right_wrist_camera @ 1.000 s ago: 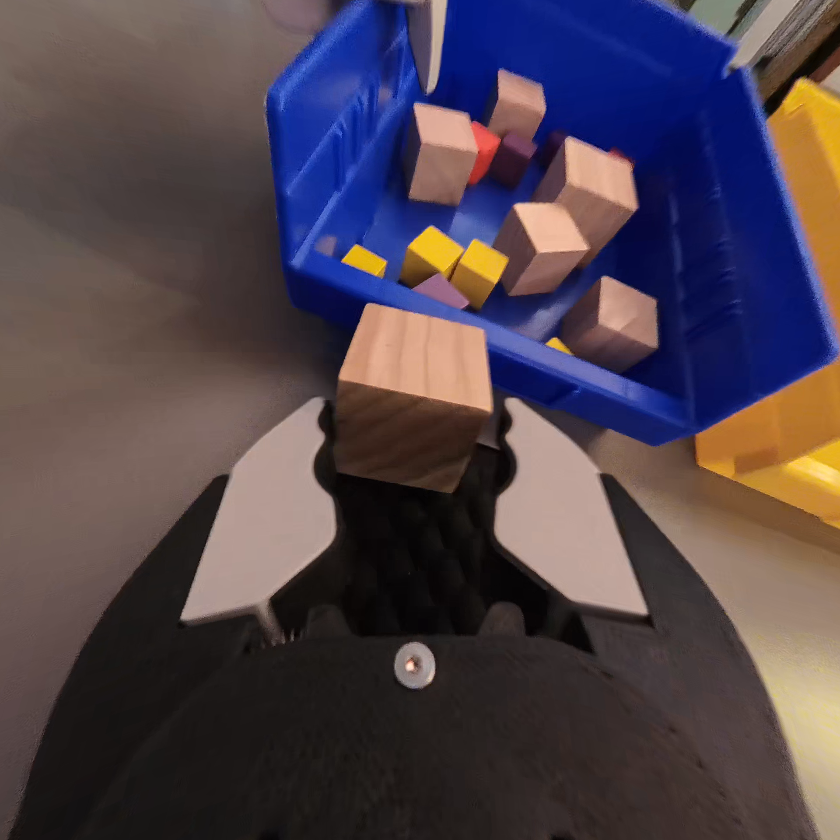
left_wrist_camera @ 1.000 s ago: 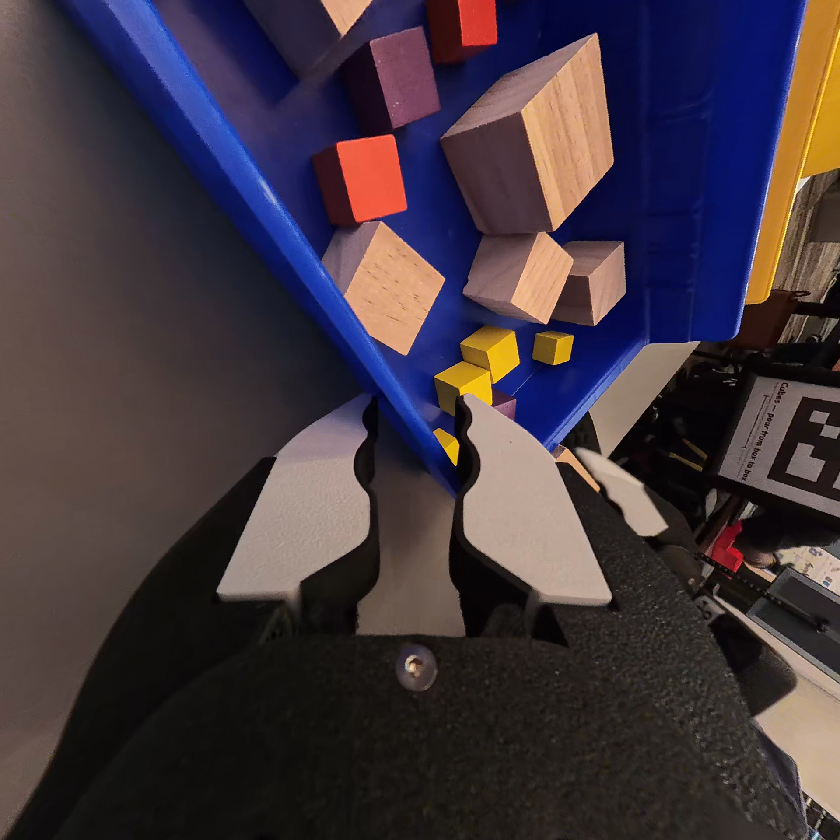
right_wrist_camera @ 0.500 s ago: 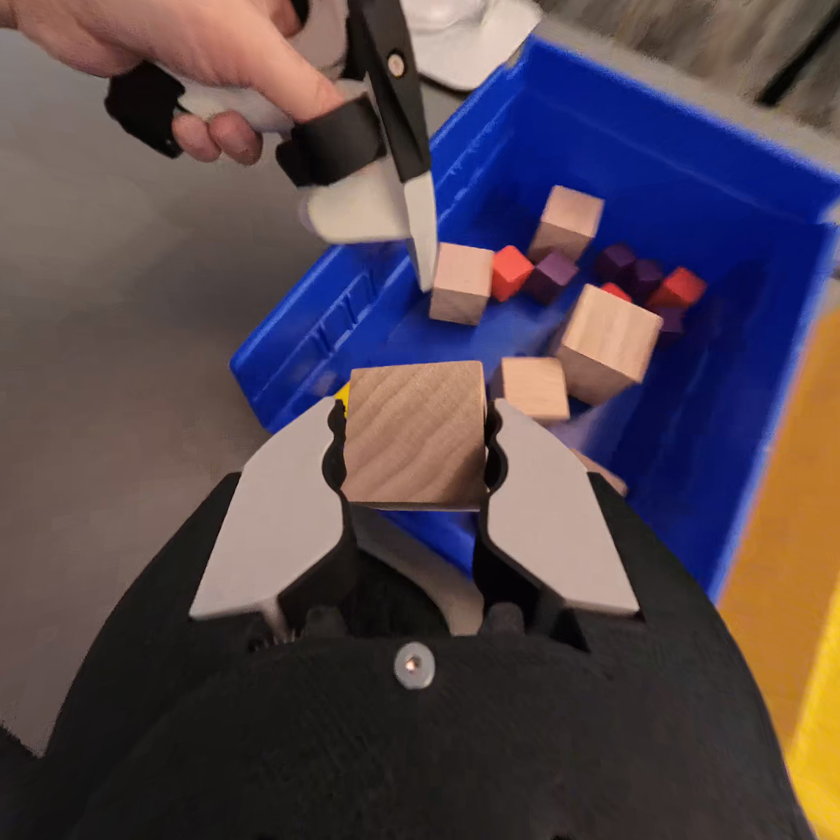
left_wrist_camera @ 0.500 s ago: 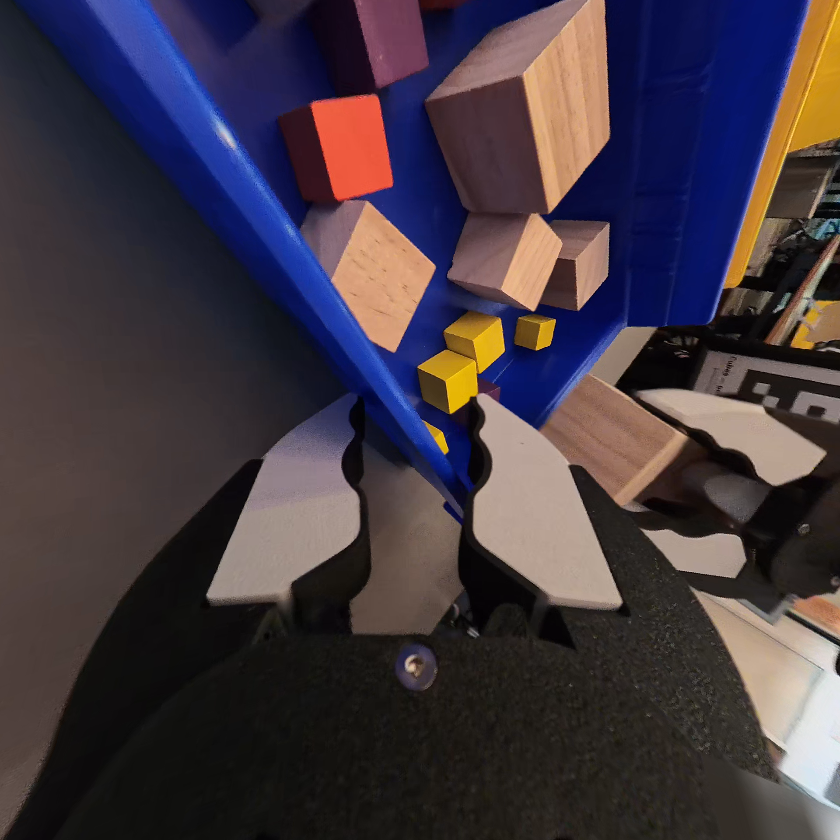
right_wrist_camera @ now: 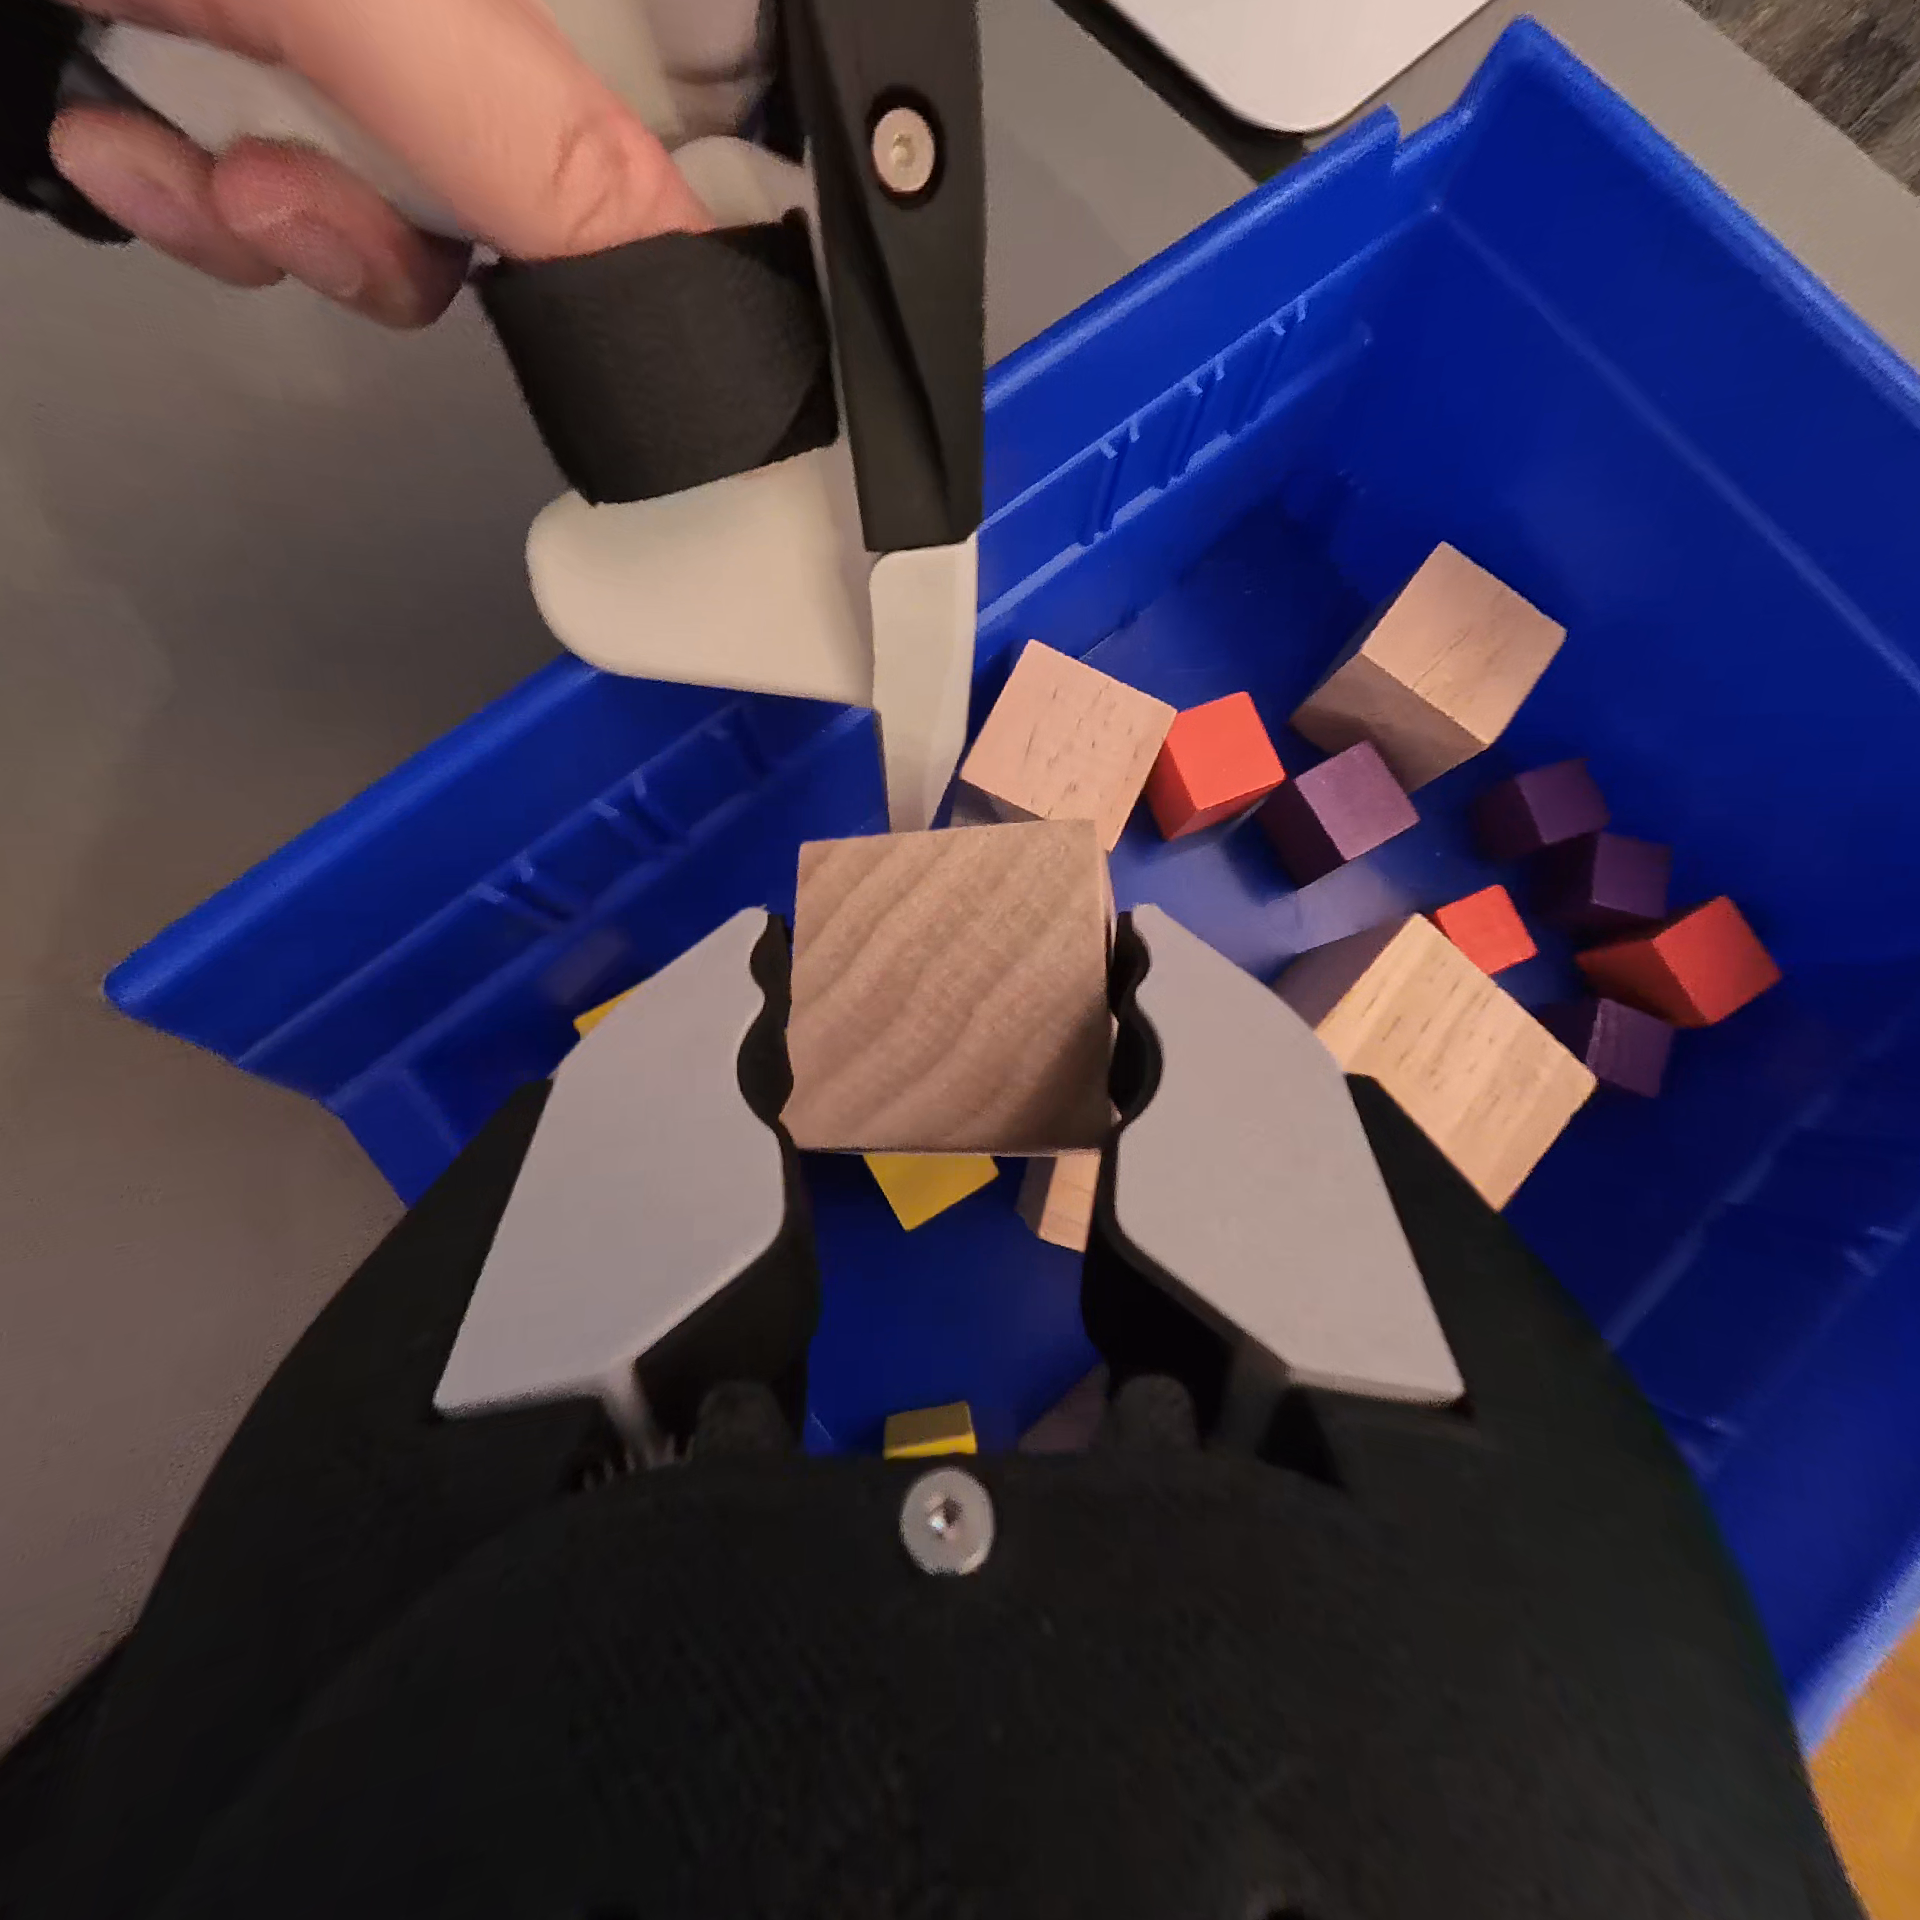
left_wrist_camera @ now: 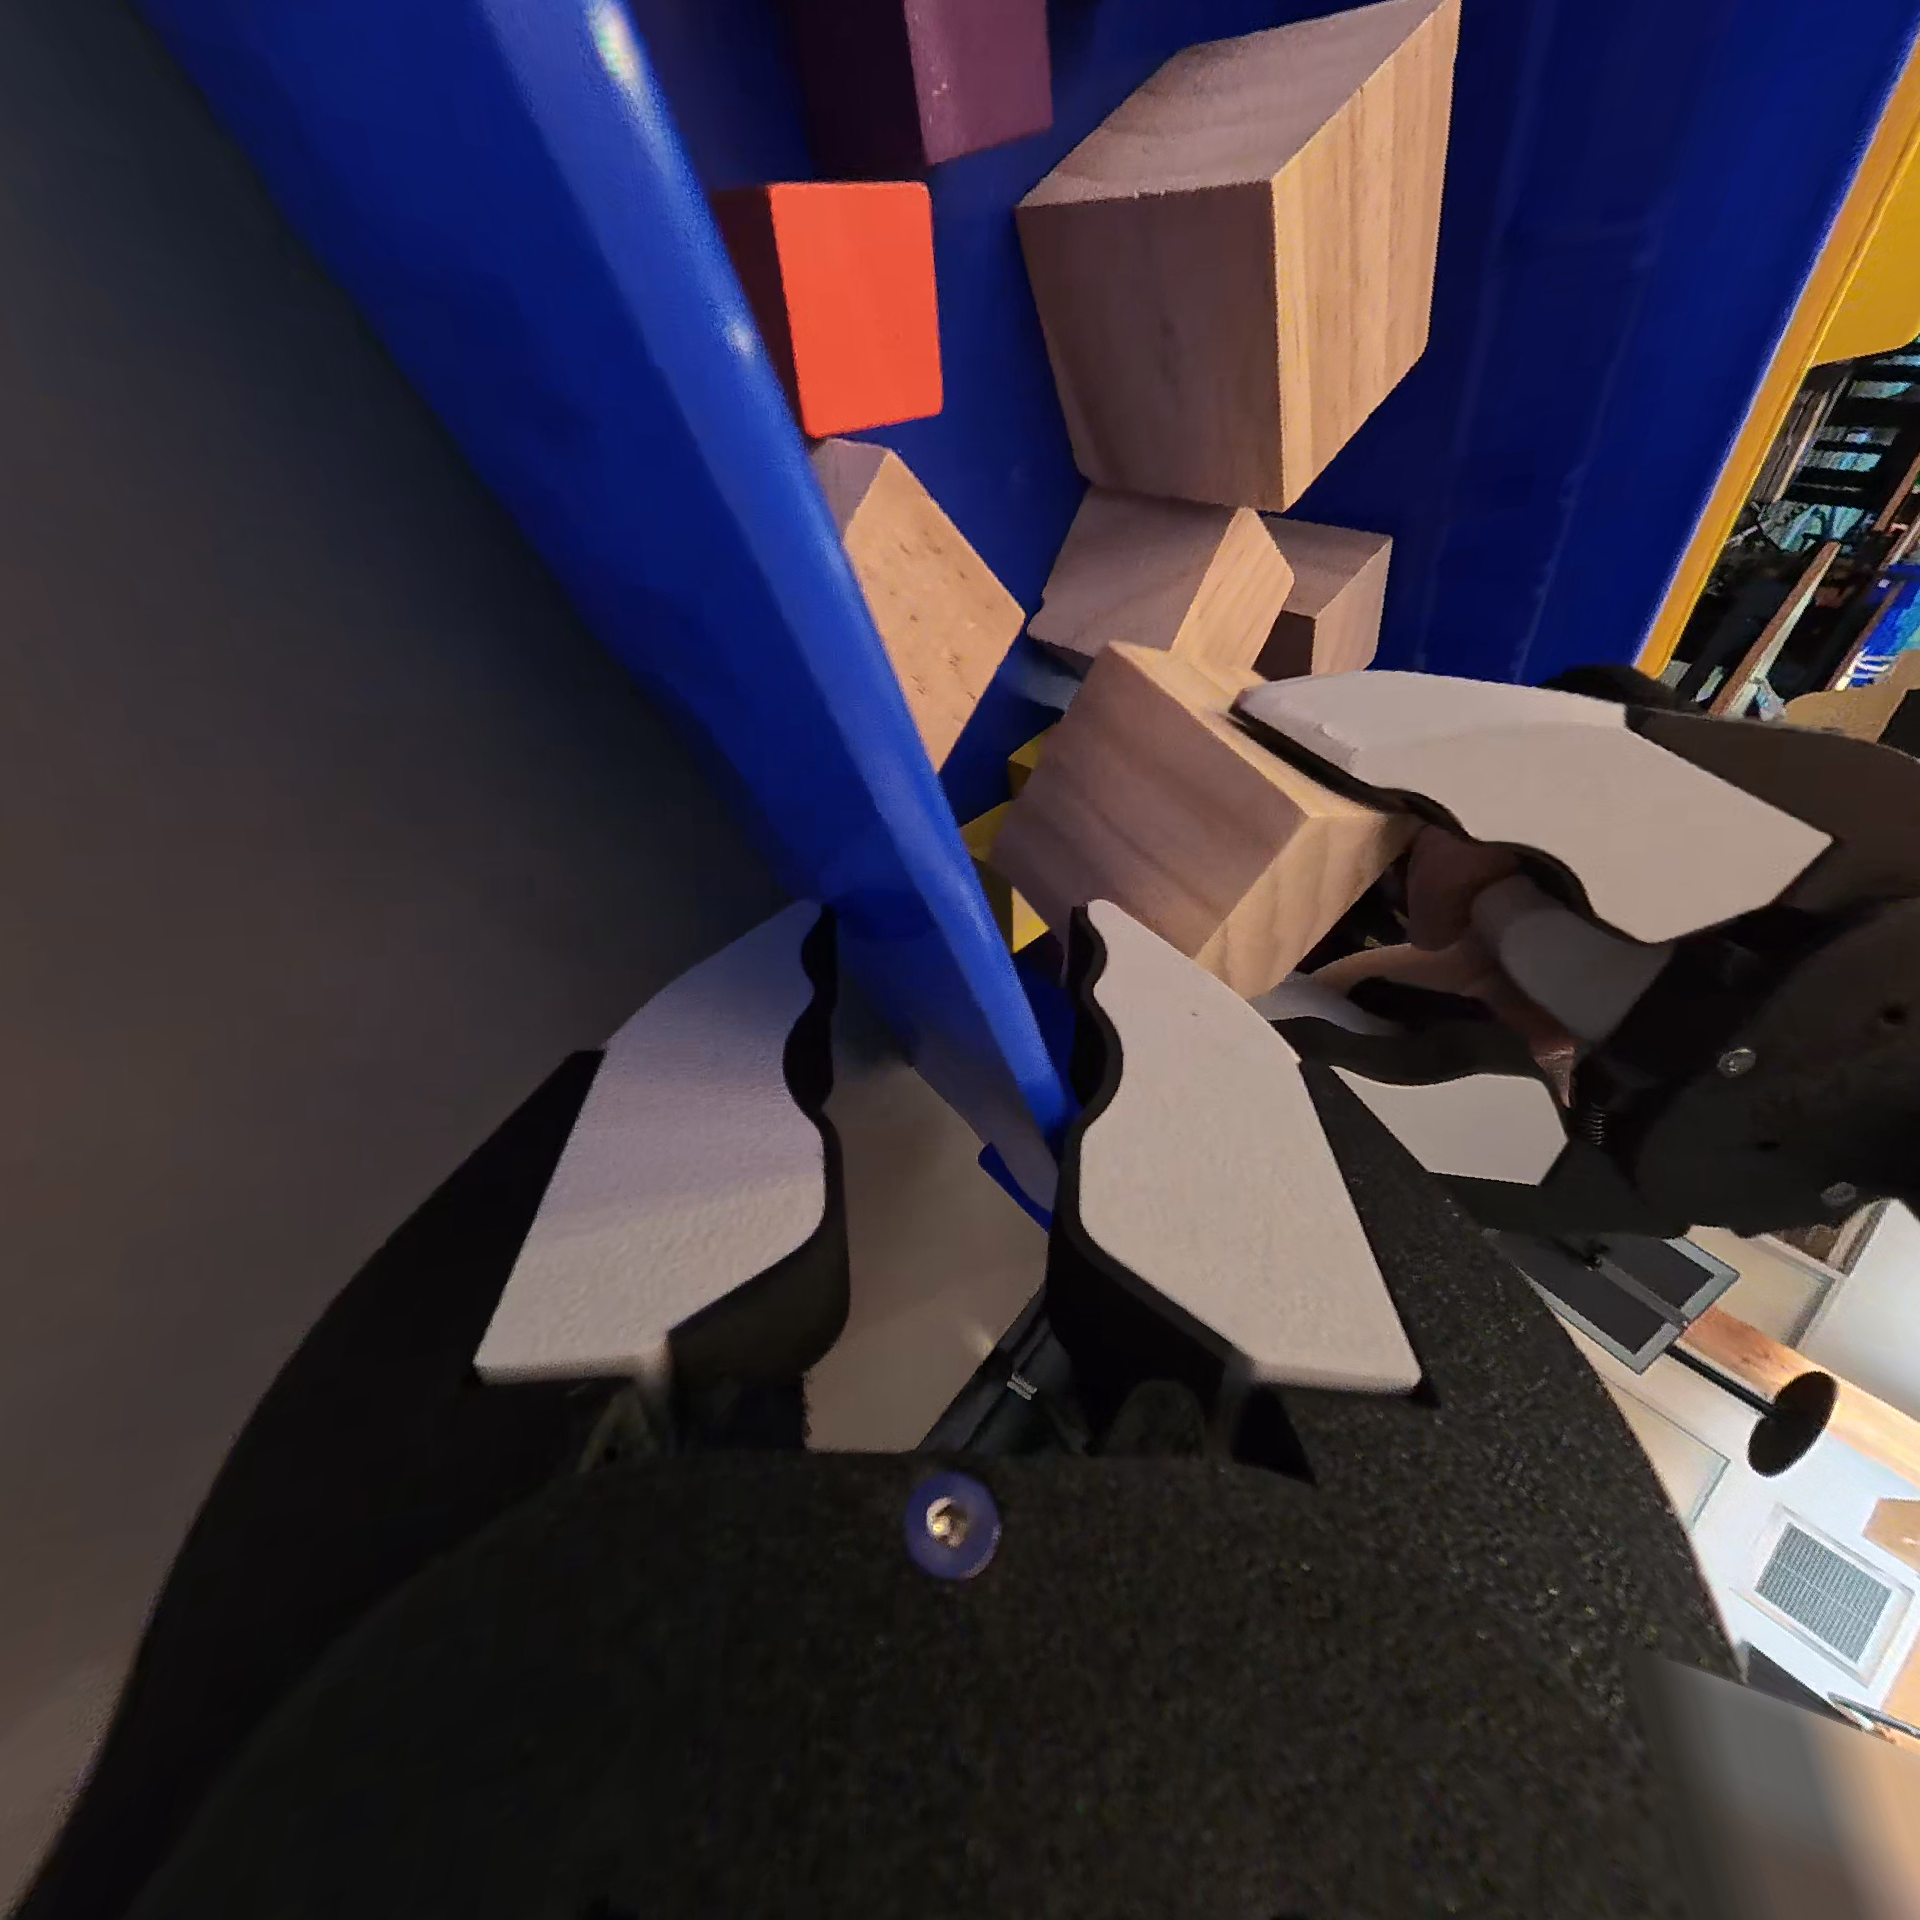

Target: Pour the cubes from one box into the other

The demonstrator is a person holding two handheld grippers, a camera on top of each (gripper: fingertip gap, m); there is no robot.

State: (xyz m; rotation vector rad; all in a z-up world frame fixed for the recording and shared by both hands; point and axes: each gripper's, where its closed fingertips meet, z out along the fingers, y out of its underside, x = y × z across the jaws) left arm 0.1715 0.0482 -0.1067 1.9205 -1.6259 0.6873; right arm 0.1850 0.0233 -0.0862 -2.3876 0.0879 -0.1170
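Note:
The blue box [right_wrist_camera: 1558,364] holds several wooden, red, purple and yellow cubes. My right gripper [right_wrist_camera: 951,925] is shut on a large wooden cube [right_wrist_camera: 951,987] and holds it over the near end of the box, above a yellow cube [right_wrist_camera: 930,1184]. My left gripper [left_wrist_camera: 951,914] is shut on the box's side wall [left_wrist_camera: 623,416], one finger inside and one outside. In the left wrist view the right gripper's finger [left_wrist_camera: 1507,790] and its wooden cube [left_wrist_camera: 1174,842] come in from the right. In the right wrist view the left gripper's inner finger [right_wrist_camera: 920,707] stands just behind the held cube.
A yellow box [left_wrist_camera: 1766,364] sits against the blue box's far side; it also shows in the right wrist view [right_wrist_camera: 1870,1787]. A person's hand [right_wrist_camera: 364,135] holds the left gripper. The grey table [right_wrist_camera: 208,727] lies to the left. A pale flat object [right_wrist_camera: 1299,52] lies beyond the box.
My right gripper has carried the large wooden cube from in front of the blue box over its rim to above the inside. My left gripper has kept its grip on the wall.

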